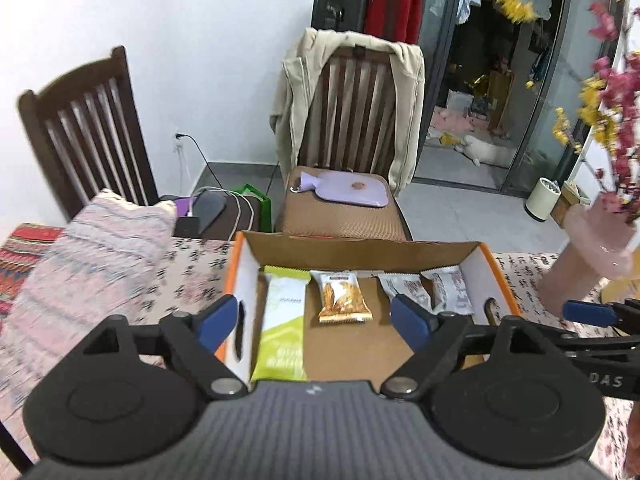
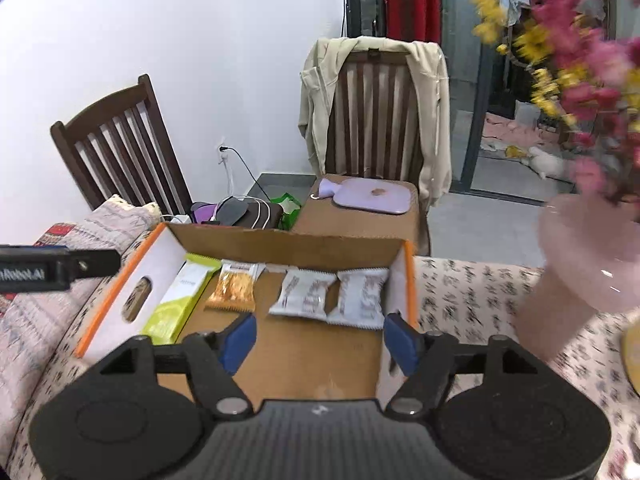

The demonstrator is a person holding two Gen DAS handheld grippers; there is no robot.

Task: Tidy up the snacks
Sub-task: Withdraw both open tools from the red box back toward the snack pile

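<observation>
You are holding the left gripper (image 1: 322,322) wide, nothing between its jaws, above the cardboard box (image 1: 360,250). Your right gripper (image 2: 320,338) is gaping too, empty. Four snacks are lying in the box: green packet (image 1: 282,320) at 9 o'clock, orange packet (image 1: 343,295) beside it, two white packets (image 2: 330,292) toward 3 o'clock.

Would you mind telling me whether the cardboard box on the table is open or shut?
Open. The box has no lid over it, and four snack packets lie flat in a row inside, including the green packet.
</observation>
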